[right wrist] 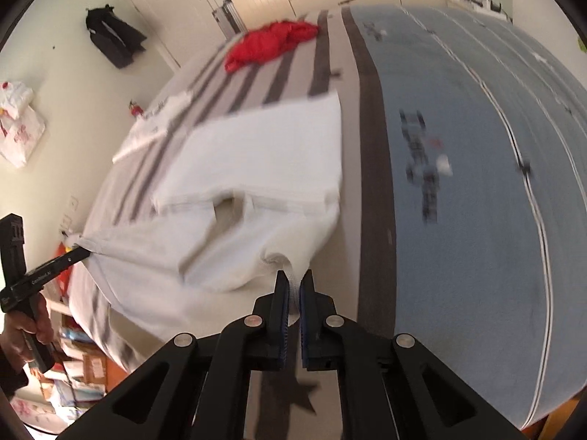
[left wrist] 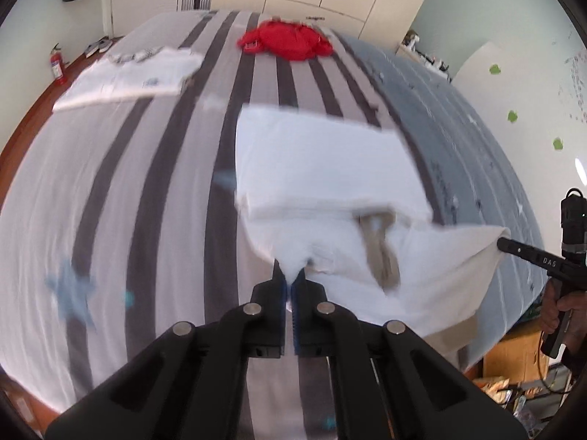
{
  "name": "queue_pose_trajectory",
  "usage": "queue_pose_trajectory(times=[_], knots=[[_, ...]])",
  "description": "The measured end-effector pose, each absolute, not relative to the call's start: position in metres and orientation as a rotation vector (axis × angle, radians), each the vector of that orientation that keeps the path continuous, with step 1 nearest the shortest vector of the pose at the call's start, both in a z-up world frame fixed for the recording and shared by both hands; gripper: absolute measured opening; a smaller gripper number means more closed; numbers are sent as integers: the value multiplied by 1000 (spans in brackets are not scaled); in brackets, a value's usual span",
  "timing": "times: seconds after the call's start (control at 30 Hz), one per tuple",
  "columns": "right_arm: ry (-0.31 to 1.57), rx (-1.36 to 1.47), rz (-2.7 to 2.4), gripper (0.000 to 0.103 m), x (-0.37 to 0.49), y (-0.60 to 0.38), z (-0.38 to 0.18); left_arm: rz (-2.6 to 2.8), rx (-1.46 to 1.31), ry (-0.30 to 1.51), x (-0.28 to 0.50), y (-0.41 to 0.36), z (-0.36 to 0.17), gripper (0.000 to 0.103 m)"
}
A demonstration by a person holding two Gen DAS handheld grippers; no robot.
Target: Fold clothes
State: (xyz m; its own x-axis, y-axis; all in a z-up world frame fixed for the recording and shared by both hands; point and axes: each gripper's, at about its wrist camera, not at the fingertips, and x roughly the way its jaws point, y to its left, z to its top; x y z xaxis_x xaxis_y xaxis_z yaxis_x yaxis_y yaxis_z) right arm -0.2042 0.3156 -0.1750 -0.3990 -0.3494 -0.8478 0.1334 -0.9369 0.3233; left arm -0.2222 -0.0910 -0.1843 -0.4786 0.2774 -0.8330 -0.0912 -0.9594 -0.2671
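A white garment (left wrist: 323,168) (right wrist: 264,154) lies on the striped bed, its far part flat and its near edge lifted off the sheet. My left gripper (left wrist: 291,275) is shut on the near left corner of that edge. My right gripper (right wrist: 293,278) is shut on the near right corner, and in the left wrist view its black finger (left wrist: 513,247) pinches the cloth at the right. The left gripper's fingers (right wrist: 79,253) hold the cloth at the left of the right wrist view. The lifted edge hangs stretched between the two grippers.
A red garment (left wrist: 290,42) (right wrist: 268,46) is heaped at the bed's far end. A folded white garment (left wrist: 128,77) lies at the far left. A blue-grey quilt (right wrist: 477,183) covers the bed's right side. Cardboard boxes (left wrist: 513,359) and clutter stand on the floor beside the bed.
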Motion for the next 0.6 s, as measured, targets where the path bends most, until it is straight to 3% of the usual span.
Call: queue_pose_trajectory(times=[0.17, 0.27, 0.4, 0.5, 0.53, 0.6], knots=[[-313, 1528, -2391, 4, -317, 315, -170, 2475, -1432, -198, -337, -92, -181, 1], [-390, 1578, -2366, 5, -393, 317, -192, 2398, -1568, -224, -411, -101, -219, 1], [-423, 1724, -2262, 9, -464, 309, -250, 2409, -1658, -302, -453, -121, -263, 4], [-382, 1728, -2325, 14, -464, 308, -261, 2438, -1581, -332, -439, -127, -263, 23], [-376, 1715, -2345, 15, -459, 310, -261, 2447, -1554, -342, -434, -129, -263, 37], [-358, 1689, -2384, 15, -447, 313, -259, 2455, -1474, -350, -423, -133, -261, 44]])
